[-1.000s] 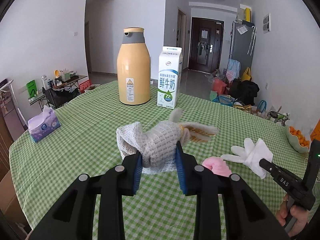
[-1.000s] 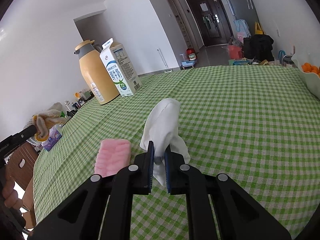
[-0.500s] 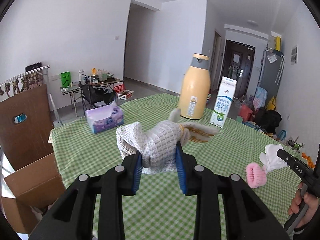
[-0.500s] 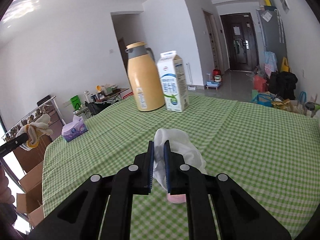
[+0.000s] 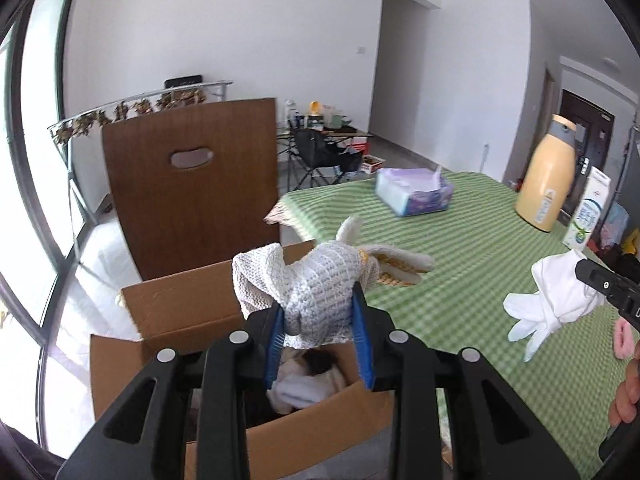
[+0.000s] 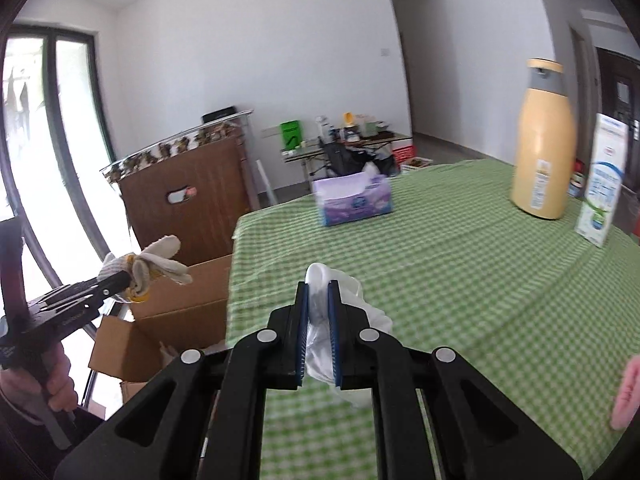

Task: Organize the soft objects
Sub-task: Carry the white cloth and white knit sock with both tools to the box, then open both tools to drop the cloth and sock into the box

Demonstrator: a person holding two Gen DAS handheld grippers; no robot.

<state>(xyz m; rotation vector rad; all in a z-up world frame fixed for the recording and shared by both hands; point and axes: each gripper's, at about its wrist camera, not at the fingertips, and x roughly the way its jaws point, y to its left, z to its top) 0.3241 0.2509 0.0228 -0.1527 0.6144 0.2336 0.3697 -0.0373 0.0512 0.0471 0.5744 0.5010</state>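
My left gripper [image 5: 318, 312] is shut on a bundle of knitted work gloves [image 5: 316, 280], held above an open cardboard box [image 5: 168, 320] beside the table's end. Soft cloths [image 5: 304, 384] lie inside the box. From the right wrist view the same knitted gloves [image 6: 154, 266] hang over the box [image 6: 188, 300]. My right gripper [image 6: 319, 304] is shut on a thin white glove [image 6: 360, 308], raised above the green checked tablecloth [image 6: 460, 280]. The white glove [image 5: 548, 300] also shows in the left wrist view. A pink fluffy item [image 6: 626, 392] sits at the right edge.
A purple tissue box [image 5: 414, 192], a yellow thermos [image 5: 546, 176] and a milk carton [image 5: 586, 212] stand on the table. A brown chair back [image 5: 192, 184] rises behind the box. A hand [image 6: 52, 384] holds the left gripper's handle.
Both grippers swung left with their gloves. The left one went from over the table to above the cardboard box. The right one lifted the white glove away from the pink item.
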